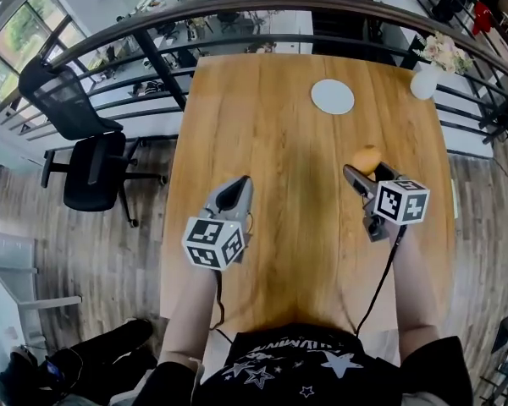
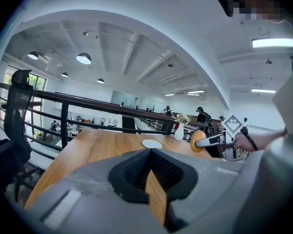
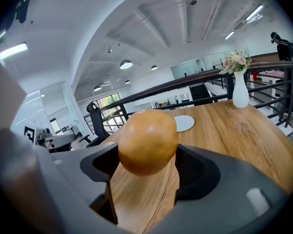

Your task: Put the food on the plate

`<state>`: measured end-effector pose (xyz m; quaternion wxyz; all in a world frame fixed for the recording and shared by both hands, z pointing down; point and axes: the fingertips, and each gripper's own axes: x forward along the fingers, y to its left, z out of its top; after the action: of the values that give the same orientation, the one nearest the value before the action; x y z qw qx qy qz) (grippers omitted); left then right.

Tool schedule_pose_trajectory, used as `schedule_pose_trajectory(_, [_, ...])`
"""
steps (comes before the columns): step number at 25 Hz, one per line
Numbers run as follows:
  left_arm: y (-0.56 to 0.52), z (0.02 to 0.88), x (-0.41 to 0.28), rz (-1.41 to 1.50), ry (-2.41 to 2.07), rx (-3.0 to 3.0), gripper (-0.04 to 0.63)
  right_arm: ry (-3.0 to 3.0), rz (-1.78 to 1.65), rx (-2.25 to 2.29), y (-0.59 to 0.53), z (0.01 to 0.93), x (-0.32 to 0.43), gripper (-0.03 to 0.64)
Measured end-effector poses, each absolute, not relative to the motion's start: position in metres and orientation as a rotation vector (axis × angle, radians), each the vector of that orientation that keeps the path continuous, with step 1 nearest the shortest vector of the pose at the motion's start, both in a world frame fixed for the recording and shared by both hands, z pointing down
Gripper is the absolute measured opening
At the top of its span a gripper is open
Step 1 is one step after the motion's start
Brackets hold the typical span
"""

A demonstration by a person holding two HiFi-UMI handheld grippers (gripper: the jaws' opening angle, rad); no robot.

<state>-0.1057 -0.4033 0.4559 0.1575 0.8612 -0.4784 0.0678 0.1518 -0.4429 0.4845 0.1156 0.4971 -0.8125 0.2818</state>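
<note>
Grips round orange food (image 3: 147,141) across its middle in right gripper (image 1: 356,172) fingers, over tabletop (image 1: 271,142), near side of white plate (image 1: 333,96). Shows left gripper (image 1: 234,194) fingers clenched, empty. Appears light, smooth, roll-prone: clamp gently at widest girth.

Two grippers over a wooden table (image 1: 271,142)
The round orange food (image 1: 368,157) sits at the right gripper's (image 1: 356,174) tips; white plate (image 1: 333,96) at its 11 o'clock, well apart; left gripper (image 1: 237,184) at 9 o'clock.
</note>
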Motion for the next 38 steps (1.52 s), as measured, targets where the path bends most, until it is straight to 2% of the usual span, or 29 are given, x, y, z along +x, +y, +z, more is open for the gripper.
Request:
schedule_pose_trajectory(24, [-0.526,0.502,-0.11,0.26,-1.327,2.433,0.002,-2.128,0.697,1.425,-0.648,0.546,0.174,0.359])
schedule_pose_trajectory(38, [-0.57,0.522,-0.12,0.239,-1.345,2.382,0.002,-1.823,0.546,1.25,-0.718,0.593,0.185,0.359])
